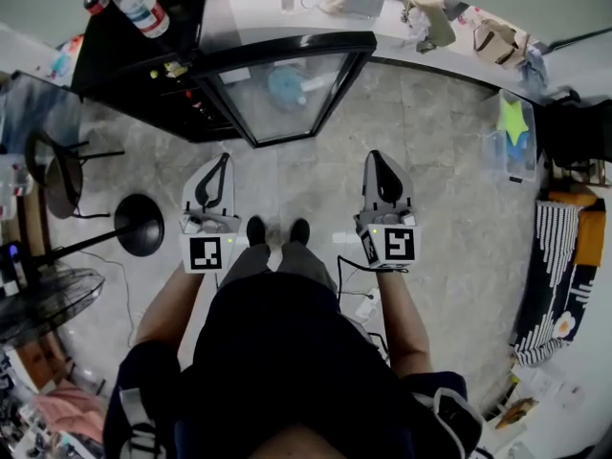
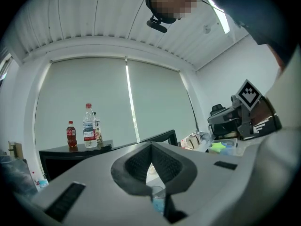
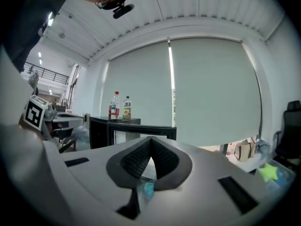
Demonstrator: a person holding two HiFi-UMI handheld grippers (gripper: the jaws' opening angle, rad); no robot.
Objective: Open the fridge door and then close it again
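Step in hand: we judge the opening done and the closing not yet begun.
Task item: the fridge (image 1: 143,75) is black and stands ahead and to the left; its glass fridge door (image 1: 282,98) is swung out towards us.
Left gripper (image 1: 223,161): fingers clenched on nothing, held level, apart from the door.
Right gripper (image 1: 375,156): fingers likewise clenched and empty, near the door's free edge but not touching it.
Next move: we judge that a gripper must reach the door's outer face or edge and push it round to the cabinet; no grasp seems needed.
Risk: bottles (image 1: 134,3) stand on the fridge top, so a hard shut could rock them.
Surface: a white ledge (image 1: 268,12) beyond the fridge carries bags (image 1: 497,36).
Room: grey tiled floor (image 1: 402,132), drawn blinds (image 3: 207,88), a fan (image 1: 38,304) at left, a clear bin (image 1: 516,132) at right.
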